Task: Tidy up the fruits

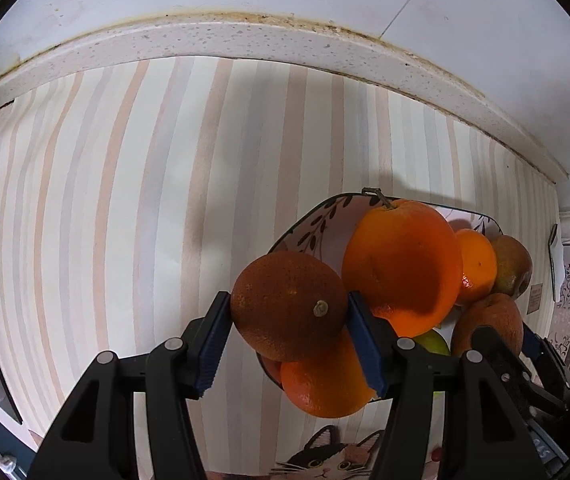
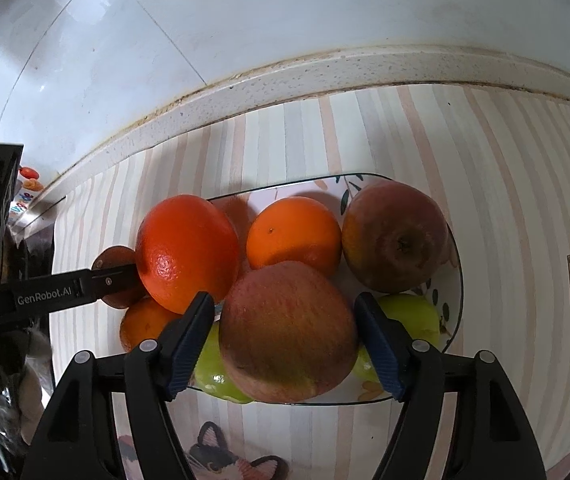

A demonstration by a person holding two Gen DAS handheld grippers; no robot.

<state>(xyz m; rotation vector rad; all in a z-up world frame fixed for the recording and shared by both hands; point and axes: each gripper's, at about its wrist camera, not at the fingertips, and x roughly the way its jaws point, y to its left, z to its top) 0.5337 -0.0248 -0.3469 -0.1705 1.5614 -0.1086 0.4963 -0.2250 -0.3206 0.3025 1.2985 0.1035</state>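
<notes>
My left gripper is shut on a dull brownish orange, held at the left rim of the patterned plate. My right gripper is shut on a red apple over the front of the same plate. On the plate lie a large bright orange, a smaller orange, a second red apple, green fruit and another orange at the front left. The left gripper also shows in the right wrist view, with its orange mostly hidden.
The plate sits on a striped mat with a cat picture at its near edge. A speckled counter lip and white tiled wall stand behind. Small items stand at the far left.
</notes>
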